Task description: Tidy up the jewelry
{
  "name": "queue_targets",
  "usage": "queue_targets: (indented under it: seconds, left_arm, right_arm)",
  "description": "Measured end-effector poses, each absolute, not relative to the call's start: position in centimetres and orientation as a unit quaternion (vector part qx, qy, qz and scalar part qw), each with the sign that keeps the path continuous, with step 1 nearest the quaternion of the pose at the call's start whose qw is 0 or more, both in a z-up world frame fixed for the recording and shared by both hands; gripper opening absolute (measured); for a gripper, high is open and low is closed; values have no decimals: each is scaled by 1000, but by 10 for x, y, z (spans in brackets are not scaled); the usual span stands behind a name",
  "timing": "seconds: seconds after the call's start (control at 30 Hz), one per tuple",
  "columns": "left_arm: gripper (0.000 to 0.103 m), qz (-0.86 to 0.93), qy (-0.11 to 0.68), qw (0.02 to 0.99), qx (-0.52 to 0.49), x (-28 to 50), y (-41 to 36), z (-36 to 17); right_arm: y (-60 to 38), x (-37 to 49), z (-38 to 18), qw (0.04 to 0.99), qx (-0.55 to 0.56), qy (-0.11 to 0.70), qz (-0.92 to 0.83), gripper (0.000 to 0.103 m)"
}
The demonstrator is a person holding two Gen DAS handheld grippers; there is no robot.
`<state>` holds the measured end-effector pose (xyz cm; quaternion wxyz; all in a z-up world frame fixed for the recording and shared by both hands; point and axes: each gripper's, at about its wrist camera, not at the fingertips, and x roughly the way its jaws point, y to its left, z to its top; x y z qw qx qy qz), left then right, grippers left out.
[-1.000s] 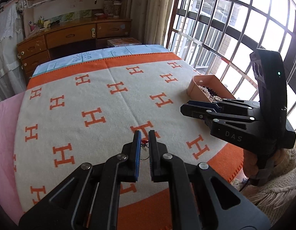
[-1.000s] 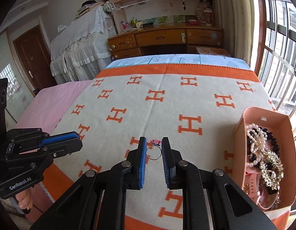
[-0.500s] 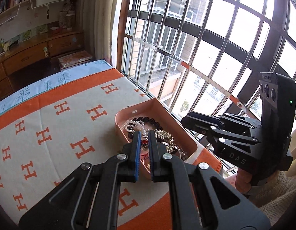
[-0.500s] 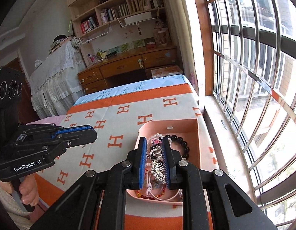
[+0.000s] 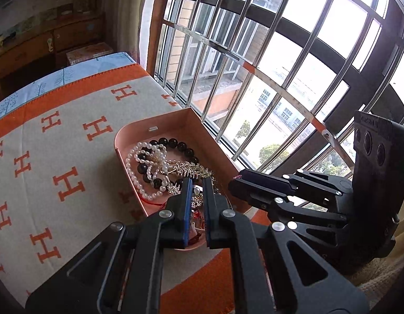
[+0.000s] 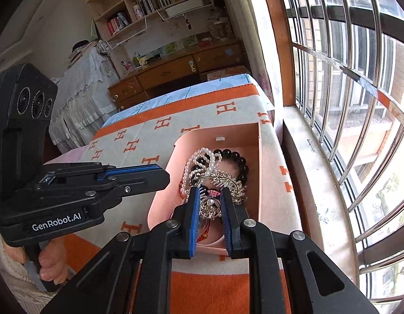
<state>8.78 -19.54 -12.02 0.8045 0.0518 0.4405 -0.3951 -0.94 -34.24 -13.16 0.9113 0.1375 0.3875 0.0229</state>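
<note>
A pink tray (image 5: 175, 120) (image 6: 243, 133) sits at the blanket's window-side edge. It holds a pearl strand (image 5: 139, 157) (image 6: 202, 157), a black bead bracelet (image 5: 175, 144) (image 6: 236, 157) and silver pieces (image 5: 191, 170) (image 6: 228, 180). My left gripper (image 5: 196, 183) hangs over the tray's near half, jaws nearly closed on a small red-threaded piece. My right gripper (image 6: 209, 196) is over the tray, jaws closed on a thin ring with a pink stone (image 6: 215, 195). The right gripper also shows in the left wrist view (image 5: 234, 181), and the left gripper in the right wrist view (image 6: 162, 175).
The cream and orange H-patterned blanket (image 5: 71, 136) (image 6: 155, 130) covers the bed. A barred window (image 5: 254, 65) (image 6: 346, 91) and its sill run close along the tray's far side. A wooden desk (image 6: 175, 70) stands beyond the bed.
Both grippers swung from mid-blanket to the tray by the window and lowered over it, each carrying its piece. The jaws have kept the same gap.
</note>
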Motion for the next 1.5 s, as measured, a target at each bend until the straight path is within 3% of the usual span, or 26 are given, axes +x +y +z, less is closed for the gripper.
queue_targets:
  seconds: [0.07, 0.13, 0.17, 0.2, 0.23, 0.9, 1.17, 1.27, 1.33, 1.5]
  left_arm:
    - [9, -395, 444, 803, 50, 87, -193, -120]
    - [24, -387, 448, 804, 49, 88, -189, -118]
    - [45, -382, 451, 806, 46, 88, -186, -118]
    - [59, -376, 451, 809, 38, 89, -181, -116]
    - [63, -371, 450, 812, 28, 90, -176, -114]
    - [66, -262, 460, 848, 15, 60, -103, -104]
    - [72, -184, 397, 897, 67, 14, -83, -63]
    - [74, -150, 377, 912, 62, 3, -70, -42]
    - [75, -131, 365, 920, 51, -6, -61, -29]
    - [81, -86, 349, 933, 20, -22, -40, -6]
  right_arm:
    - [-339, -10, -133, 911, 137, 389, 23, 21]
    - [-339, -10, -133, 912, 142, 383, 22, 35]
    - [-338, -10, -133, 914, 146, 379, 25, 36]
    - [-339, -12, -132, 914, 149, 376, 29, 36]
    - [-338, -13, -129, 915, 150, 373, 28, 36]
    - [-295, -26, -112, 911, 137, 384, 60, 36]
    - [-274, -37, -89, 906, 137, 396, 59, 36]
    - [-261, -44, -69, 911, 130, 387, 55, 44]
    - [-251, -50, -54, 915, 125, 380, 53, 62]
    - [-222, -69, -18, 929, 98, 351, 60, 79]
